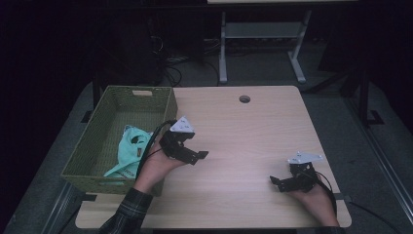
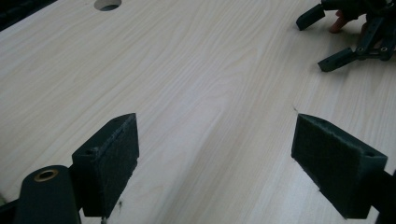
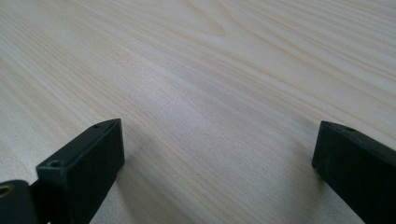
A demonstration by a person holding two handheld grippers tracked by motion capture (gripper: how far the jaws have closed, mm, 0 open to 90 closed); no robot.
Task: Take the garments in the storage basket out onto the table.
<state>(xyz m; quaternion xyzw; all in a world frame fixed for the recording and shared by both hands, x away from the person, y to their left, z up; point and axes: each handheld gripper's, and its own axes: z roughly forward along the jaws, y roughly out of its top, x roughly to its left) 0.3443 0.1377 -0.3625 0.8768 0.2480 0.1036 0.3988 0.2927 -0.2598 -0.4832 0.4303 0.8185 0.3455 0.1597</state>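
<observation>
My left gripper (image 1: 197,157) hovers just right of a green woven basket (image 1: 168,114), held in a hand with a plaid sleeve. Its jaws are open and point right across the light wooden table (image 1: 243,141). In the left gripper view the left gripper (image 2: 215,135) has wide-apart pads with only bare wood between them. A mint-green cloth (image 1: 127,151) lies inside the basket. My right gripper (image 1: 278,184) rests low near the table's front right, open and pointing left. In the right gripper view the right gripper (image 3: 219,140) has nothing between its jaws. The right gripper (image 2: 321,39) also appears far off in the left gripper view.
A round cable hole (image 1: 244,99) sits near the table's far edge, seen too as the hole (image 2: 107,3) in the left gripper view. Behind the table the floor is dark, with a desk frame (image 1: 223,48) and cables.
</observation>
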